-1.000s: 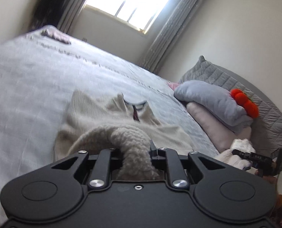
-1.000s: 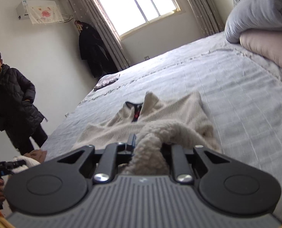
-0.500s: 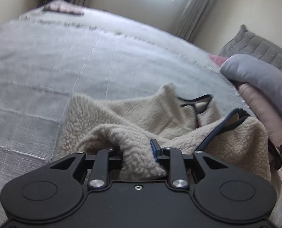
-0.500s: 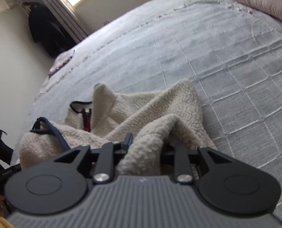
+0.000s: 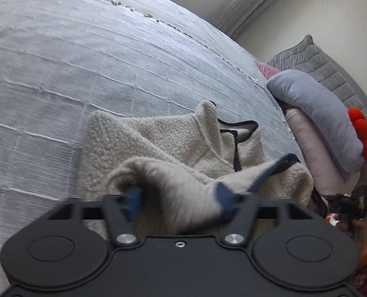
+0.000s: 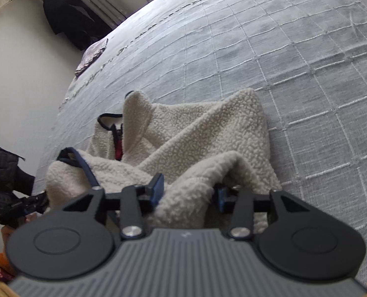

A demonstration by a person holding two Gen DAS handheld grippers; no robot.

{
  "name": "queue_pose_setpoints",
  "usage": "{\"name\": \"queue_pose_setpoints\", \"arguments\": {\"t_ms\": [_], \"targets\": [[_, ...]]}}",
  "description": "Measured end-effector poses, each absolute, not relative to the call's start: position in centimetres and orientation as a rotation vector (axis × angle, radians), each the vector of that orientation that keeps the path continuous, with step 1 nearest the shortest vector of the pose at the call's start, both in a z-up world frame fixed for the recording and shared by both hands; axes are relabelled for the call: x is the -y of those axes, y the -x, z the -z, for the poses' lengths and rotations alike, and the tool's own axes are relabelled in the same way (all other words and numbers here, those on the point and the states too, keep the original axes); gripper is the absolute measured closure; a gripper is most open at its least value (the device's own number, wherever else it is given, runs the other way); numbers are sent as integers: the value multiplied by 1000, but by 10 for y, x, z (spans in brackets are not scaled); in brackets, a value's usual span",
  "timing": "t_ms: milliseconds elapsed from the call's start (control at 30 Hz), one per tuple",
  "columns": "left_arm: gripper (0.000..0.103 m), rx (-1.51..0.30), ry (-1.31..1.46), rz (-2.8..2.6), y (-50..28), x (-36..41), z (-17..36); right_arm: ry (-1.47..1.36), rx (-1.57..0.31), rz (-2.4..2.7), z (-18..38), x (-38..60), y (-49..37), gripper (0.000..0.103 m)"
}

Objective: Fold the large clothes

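Note:
A cream fleece jacket (image 5: 173, 138) with dark blue trim lies bunched on the grey bed (image 5: 84, 57); it also shows in the right wrist view (image 6: 196, 133). Its near edge is folded up over the body. My left gripper (image 5: 177, 195) has its jaws spread wide, with a loose fold of fleece lying between them. My right gripper (image 6: 188, 190) is likewise spread, with fleece between its blue pads. The right gripper also shows at the right edge of the left wrist view (image 5: 347, 200).
Stacked pillows and a folded grey blanket (image 5: 317, 113) with a red item (image 5: 361, 133) lie at the bed's head. A dark coat (image 6: 72, 22) hangs on the far wall. A small cloth (image 6: 91, 54) lies at the bed's far corner.
Both grippers carried the jacket's near edge forward and down over its body, tilting toward the bed. Both jaws, shut on fleece before, have now spread open.

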State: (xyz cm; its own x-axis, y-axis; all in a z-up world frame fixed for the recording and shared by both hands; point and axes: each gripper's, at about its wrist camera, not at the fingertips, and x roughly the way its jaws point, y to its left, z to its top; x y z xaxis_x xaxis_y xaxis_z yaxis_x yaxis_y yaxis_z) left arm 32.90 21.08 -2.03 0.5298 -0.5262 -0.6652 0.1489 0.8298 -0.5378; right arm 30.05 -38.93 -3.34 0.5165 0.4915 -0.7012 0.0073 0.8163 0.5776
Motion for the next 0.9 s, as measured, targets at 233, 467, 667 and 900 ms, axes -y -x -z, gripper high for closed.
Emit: {"name": "queue_pose_setpoints", "arguments": {"t_ms": [233,467,667,900], "targets": [[1,-799,184,325,-312,-215,-2,-422,-813,-201,-13,411,-276,3],[4,-781,92,285,-351,-181,29,-145,-755,-197,7,363,-292,10],[87,-782,124,233,-377,-149,49,-66,-754,-78,46,320,-339,78],[90,-401,118,-3,-353,-159,-2,79,-477,205,30,306,-330,93]]}}
